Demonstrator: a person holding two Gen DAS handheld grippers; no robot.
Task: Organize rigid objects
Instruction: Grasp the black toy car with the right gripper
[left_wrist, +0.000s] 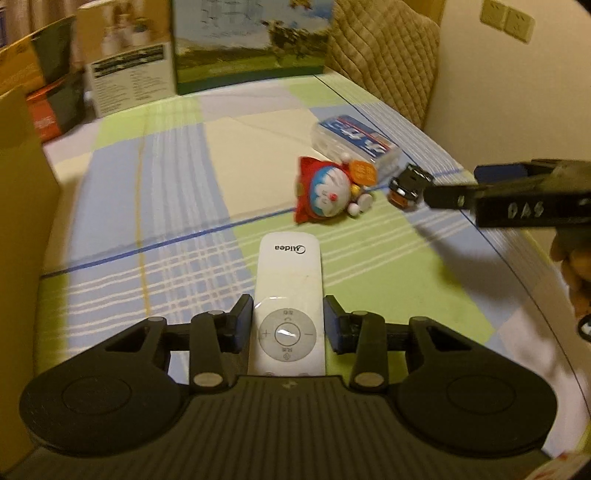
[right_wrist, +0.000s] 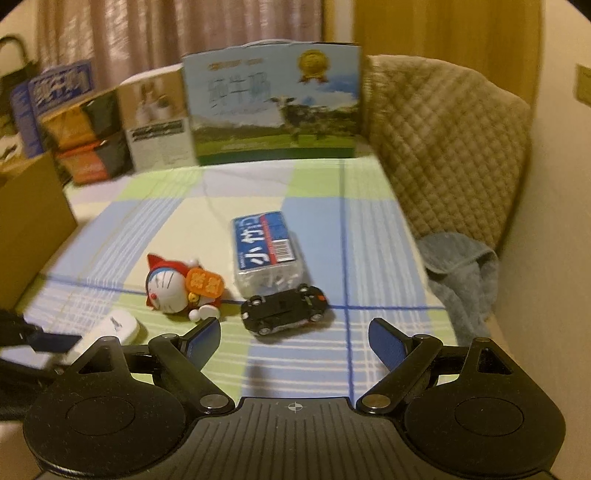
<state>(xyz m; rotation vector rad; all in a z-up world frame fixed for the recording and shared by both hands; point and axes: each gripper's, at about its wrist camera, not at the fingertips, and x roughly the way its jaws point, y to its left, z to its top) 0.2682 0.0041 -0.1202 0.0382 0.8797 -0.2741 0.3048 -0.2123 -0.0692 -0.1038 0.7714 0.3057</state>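
Note:
A white Midea remote (left_wrist: 289, 291) lies on the checked cloth between the pads of my left gripper (left_wrist: 288, 325), which is shut on its lower end. The remote also shows in the right wrist view (right_wrist: 120, 326). A Doraemon figure (left_wrist: 328, 192) (right_wrist: 177, 291) lies on its side beyond it. A black toy car (right_wrist: 284, 308) (left_wrist: 408, 186) lies upside down just ahead of my right gripper (right_wrist: 295, 339), which is open and empty. A wrapped tissue pack (right_wrist: 267, 251) (left_wrist: 356, 142) lies behind the car.
A milk carton box (right_wrist: 273, 107) and other boxes (right_wrist: 155, 125) stand along the back. A brown cardboard box (left_wrist: 22, 206) is at the left. A quilted cushion (right_wrist: 443, 147) and a grey towel (right_wrist: 461, 273) are at the right.

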